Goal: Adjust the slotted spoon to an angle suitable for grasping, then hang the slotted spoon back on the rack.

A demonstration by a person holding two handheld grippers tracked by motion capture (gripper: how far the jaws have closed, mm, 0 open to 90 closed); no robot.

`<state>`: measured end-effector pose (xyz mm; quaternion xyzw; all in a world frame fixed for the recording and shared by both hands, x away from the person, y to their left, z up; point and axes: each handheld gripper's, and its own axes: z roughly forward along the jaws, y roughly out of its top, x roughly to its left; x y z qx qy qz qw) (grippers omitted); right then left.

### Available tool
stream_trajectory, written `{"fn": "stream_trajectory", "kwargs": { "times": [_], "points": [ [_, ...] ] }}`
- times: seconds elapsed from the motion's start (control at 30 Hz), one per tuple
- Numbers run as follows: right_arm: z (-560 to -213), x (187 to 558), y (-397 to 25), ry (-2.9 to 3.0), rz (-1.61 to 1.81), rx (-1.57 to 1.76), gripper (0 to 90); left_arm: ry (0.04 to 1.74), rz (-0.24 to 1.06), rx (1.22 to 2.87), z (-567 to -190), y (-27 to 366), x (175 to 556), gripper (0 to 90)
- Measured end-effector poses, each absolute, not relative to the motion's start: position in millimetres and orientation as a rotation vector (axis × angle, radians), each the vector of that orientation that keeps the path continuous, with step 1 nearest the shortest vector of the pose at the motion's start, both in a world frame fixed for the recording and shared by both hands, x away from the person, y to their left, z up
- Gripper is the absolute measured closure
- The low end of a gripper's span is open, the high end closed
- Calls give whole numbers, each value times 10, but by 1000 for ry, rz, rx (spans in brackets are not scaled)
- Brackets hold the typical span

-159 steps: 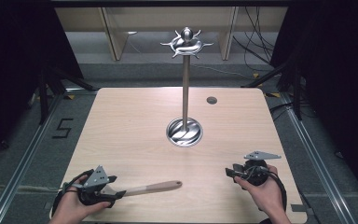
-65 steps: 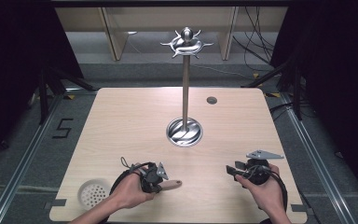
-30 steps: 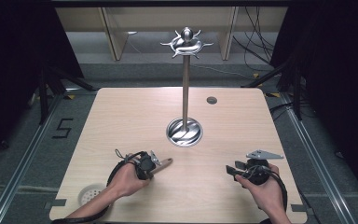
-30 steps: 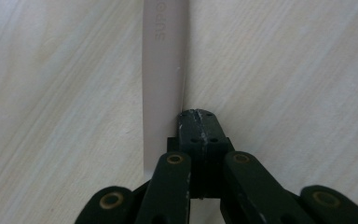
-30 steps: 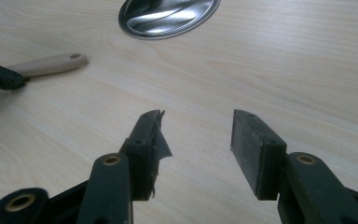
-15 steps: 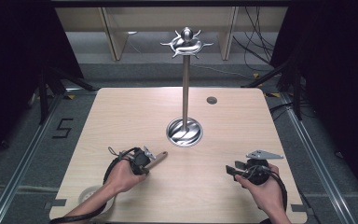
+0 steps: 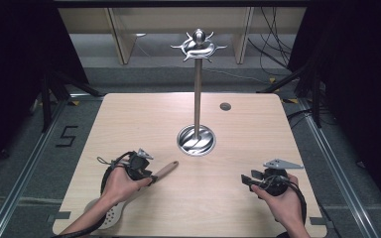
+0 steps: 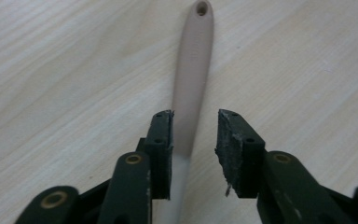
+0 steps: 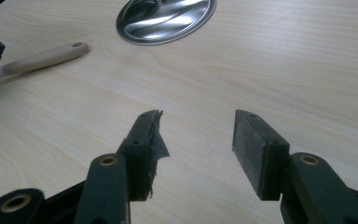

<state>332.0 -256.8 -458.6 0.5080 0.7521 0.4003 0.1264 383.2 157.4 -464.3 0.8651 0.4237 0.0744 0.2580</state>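
A skimmer with a beige handle (image 7: 164,170) and a pale perforated head (image 7: 110,216) lies on the wooden table (image 7: 258,129), near its front left. My left gripper (image 7: 149,176) straddles the handle (image 8: 193,70) partway along. Its jaws are open: the left pad (image 8: 162,140) touches the handle, and a gap shows at the right pad. At the front right my right gripper (image 7: 248,179) is held just above the bare wood, open (image 9: 198,121), with nothing between its pads. The handle's holed end (image 9: 42,58) lies to its far left.
A metal stand rises from a round shiny base (image 7: 196,140) at the table's middle, with a ring of hooks (image 7: 197,48) at its top. The base (image 9: 168,16) lies ahead of my right gripper. A small dark disc (image 7: 225,106) sits at the back right.
My left hand and the skimmer handle have drifted slightly toward the far left over the last second. The right hand has stayed put.
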Motion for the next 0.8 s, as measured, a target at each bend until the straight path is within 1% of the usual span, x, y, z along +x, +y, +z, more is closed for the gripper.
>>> {"fn": "stream_trajectory", "kwargs": {
  "times": [0.07,0.13,0.23,0.4,0.5,0.57,0.63,0.8],
  "points": [
    [-4587,3326,-2574,2188,1162,1476,508,1177,214,2311,-4651,1579,3845,580],
    [-4589,3326,-2577,2186,1158,1473,505,1187,217,2318,-4633,1590,3861,547],
    [-4595,3329,-2581,2182,1174,1465,503,1199,230,2285,-4636,1596,3875,514],
    [-4588,3319,-2582,2181,1165,1467,501,1228,236,2292,-4649,1600,3881,457],
    [-4580,3311,-2578,2184,1156,1463,500,1232,237,2303,-4660,1593,3875,431],
    [-4568,3285,-2540,2184,1174,1518,499,1223,221,2324,-4653,1588,3872,417],
    [-4567,3293,-2555,2197,1159,1466,498,1219,227,2326,-4645,1574,3868,401],
    [-4576,3300,-2565,2198,1174,1472,497,1203,234,2332,-4595,1544,3898,402]
  ]
}}
